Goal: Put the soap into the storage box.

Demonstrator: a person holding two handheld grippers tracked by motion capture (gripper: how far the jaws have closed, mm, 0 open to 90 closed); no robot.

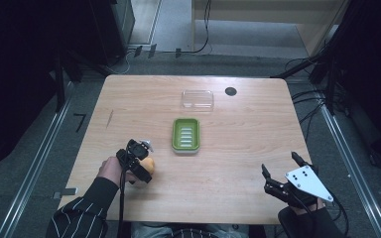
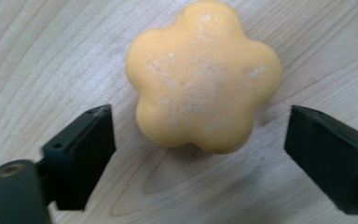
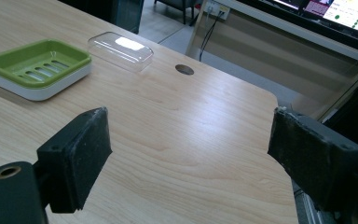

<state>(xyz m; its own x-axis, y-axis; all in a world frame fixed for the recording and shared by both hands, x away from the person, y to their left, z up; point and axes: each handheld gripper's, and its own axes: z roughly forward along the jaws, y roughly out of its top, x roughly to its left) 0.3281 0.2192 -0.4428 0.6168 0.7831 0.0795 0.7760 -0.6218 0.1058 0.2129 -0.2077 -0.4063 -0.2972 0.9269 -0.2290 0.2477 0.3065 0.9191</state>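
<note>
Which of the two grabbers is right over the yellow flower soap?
The left gripper, near the table's left front edge. The yellow flower-shaped soap lies between its black jaws, not yet squeezed. The right gripper hovers far off with nothing between its jaws.

Evenly lit table, dark surroundings; close gripper views slightly soft.

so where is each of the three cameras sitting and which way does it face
High view: fixed above the person's side, looking forward and down on the table; forearms, left gripper and right gripper enter from below.
Left gripper view: rides that gripper, looking straight down at the orange flower-shaped soap, which lies between its two black jaws, untouched.
Right gripper view: rides that gripper, looking across the table at the green soap dish and clear lid; jaws wide apart.
Shared: the high and right gripper views both show dish and lid.
</note>
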